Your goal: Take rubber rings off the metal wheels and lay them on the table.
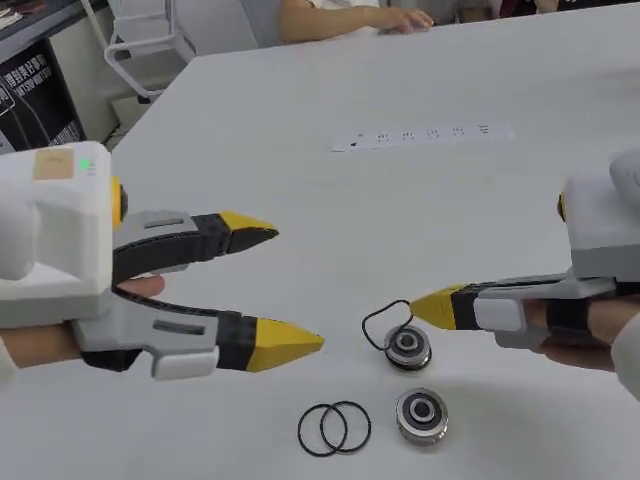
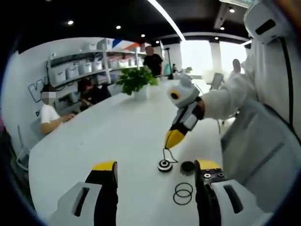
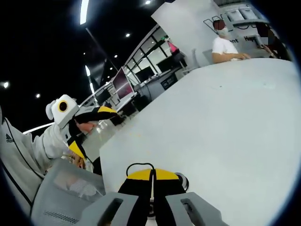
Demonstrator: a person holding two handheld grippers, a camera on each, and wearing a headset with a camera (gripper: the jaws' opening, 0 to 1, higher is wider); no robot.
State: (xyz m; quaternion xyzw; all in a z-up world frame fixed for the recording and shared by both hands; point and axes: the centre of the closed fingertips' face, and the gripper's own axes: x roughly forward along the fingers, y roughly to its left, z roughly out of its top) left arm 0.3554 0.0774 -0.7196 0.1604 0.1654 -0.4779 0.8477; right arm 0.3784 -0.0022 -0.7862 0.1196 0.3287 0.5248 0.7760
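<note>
Nearest us on the table (image 1: 300, 190), two freed rings (image 1: 334, 428) lie overlapping, just beside a bare wheel (image 1: 421, 414). Just beyond, our right gripper (image 1: 420, 305) has its fingers pinched shut on a rubber ring (image 1: 368, 322). The ring loops from the tips down to the second wheel (image 1: 408, 346) and is, we judge, partly out of its groove. Our left gripper (image 1: 295, 287) hovers to the left, fingers spread wide and holding nothing, apart from both wheels.

We judge the ring thin, soft, stretchy and light, and likely to snap back or slip from a shallow pinch. The grip belongs on the lifted slack of the loop, not against the metal. The wheel looks small, dense and free to roll or tip on the smooth table. We reckon the open gripper should pin its rim while the ring peels over the edge.

Farther off lie a white power strip (image 1: 420, 135) and, at the far edge, a seated person's arm (image 1: 350, 18).
</note>
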